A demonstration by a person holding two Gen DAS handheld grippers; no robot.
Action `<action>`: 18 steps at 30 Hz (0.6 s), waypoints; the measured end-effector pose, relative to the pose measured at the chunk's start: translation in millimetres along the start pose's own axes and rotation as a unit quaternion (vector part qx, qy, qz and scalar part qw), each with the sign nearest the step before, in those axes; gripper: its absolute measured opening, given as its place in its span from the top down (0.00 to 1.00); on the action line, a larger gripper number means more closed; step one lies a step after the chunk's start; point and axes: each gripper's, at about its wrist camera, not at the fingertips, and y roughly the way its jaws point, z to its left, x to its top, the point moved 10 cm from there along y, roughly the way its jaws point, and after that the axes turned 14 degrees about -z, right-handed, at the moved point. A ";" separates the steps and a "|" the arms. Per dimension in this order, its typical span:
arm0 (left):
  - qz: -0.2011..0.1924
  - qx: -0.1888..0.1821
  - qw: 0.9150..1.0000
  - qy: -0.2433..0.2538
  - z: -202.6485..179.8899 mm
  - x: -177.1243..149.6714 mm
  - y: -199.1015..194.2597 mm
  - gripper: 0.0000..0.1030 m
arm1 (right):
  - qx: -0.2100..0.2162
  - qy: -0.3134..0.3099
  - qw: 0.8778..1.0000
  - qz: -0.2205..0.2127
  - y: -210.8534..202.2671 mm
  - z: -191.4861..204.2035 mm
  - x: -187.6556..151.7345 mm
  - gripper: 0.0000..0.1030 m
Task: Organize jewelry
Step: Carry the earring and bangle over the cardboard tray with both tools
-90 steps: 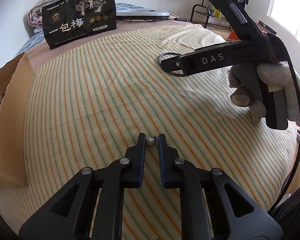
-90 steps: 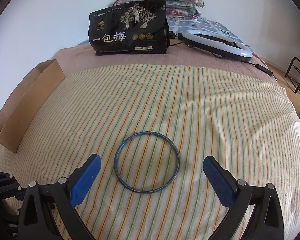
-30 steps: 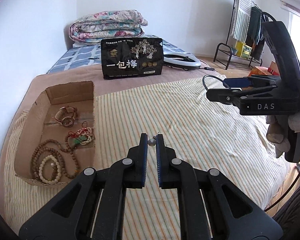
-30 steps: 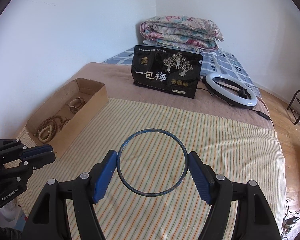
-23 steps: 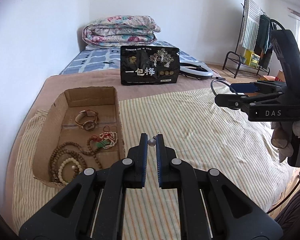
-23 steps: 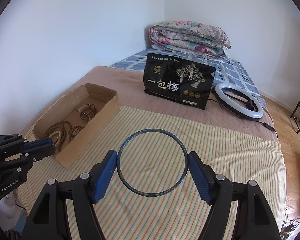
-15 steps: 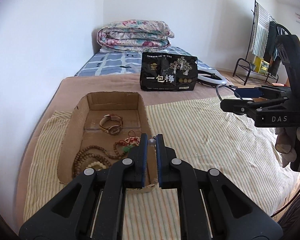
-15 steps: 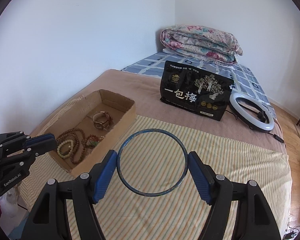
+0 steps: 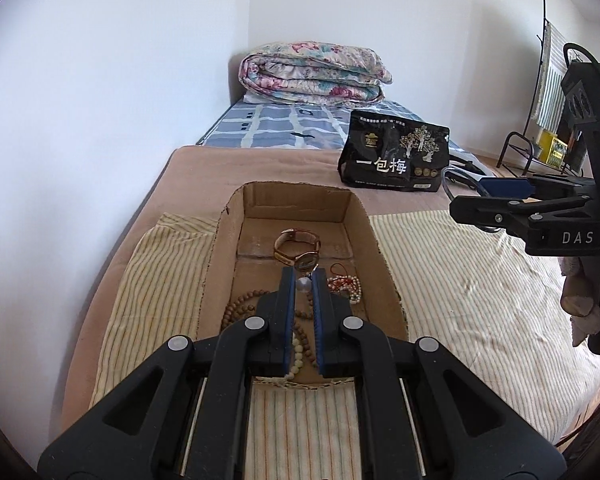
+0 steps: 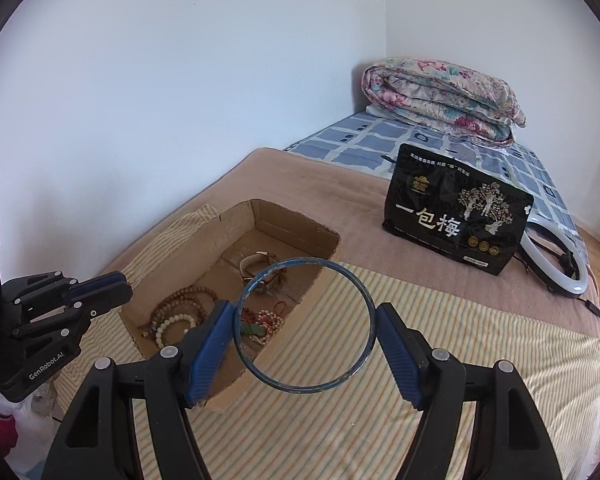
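My left gripper (image 9: 303,285) is shut on a small pearl earring (image 9: 302,285) and holds it above the open cardboard box (image 9: 374,236). The box holds a watch (image 9: 298,245), brown bead strings (image 9: 240,308) and a red and white bracelet (image 9: 346,285). My right gripper (image 10: 305,324) is shut on a thin blue bangle (image 10: 364,296) and holds it in the air just right of the box (image 10: 296,312). The left gripper also shows in the right wrist view (image 10: 100,286), at the left, above the box's near end.
The box sits on a striped cloth (image 9: 452,280) over a brown blanket (image 9: 204,176). A black snack bag (image 9: 394,160) stands behind it, with a white ring light (image 10: 556,264) and a folded quilt (image 9: 312,72) beyond. A white wall is at the left.
Both grippers have lifted off the cloth with their pieces and swung left. The left gripper now hangs over the box, and the right gripper is beside its right wall.
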 end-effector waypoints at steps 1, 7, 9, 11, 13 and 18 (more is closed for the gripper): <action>0.001 0.003 1.000 -0.002 3.8 -0.7 0.4 0.94 | 0.001 0.000 1.000 0.000 3.6 2.8 0.6 0.28; 0.010 0.015 1.000 -0.011 18.7 -6.6 6.6 0.94 | 0.012 0.008 1.000 0.007 23.3 14.8 0.1 0.28; 0.013 0.015 1.000 -0.017 22.7 -8.6 8.8 0.94 | 0.011 0.008 1.000 0.009 29.6 16.9 -1.2 0.28; 0.015 0.017 1.000 -0.018 24.3 -10.3 10.6 0.94 | 0.013 0.012 1.000 0.013 36.7 17.9 -2.7 0.28; 0.018 0.017 1.000 -0.019 25.0 -12.2 12.1 0.94 | 0.016 0.019 1.000 0.018 43.8 17.8 -4.1 0.28; 0.022 0.016 0.999 -0.021 24.8 -15.1 17.2 0.94 | 0.018 0.020 0.999 0.023 56.6 19.9 -5.7 0.28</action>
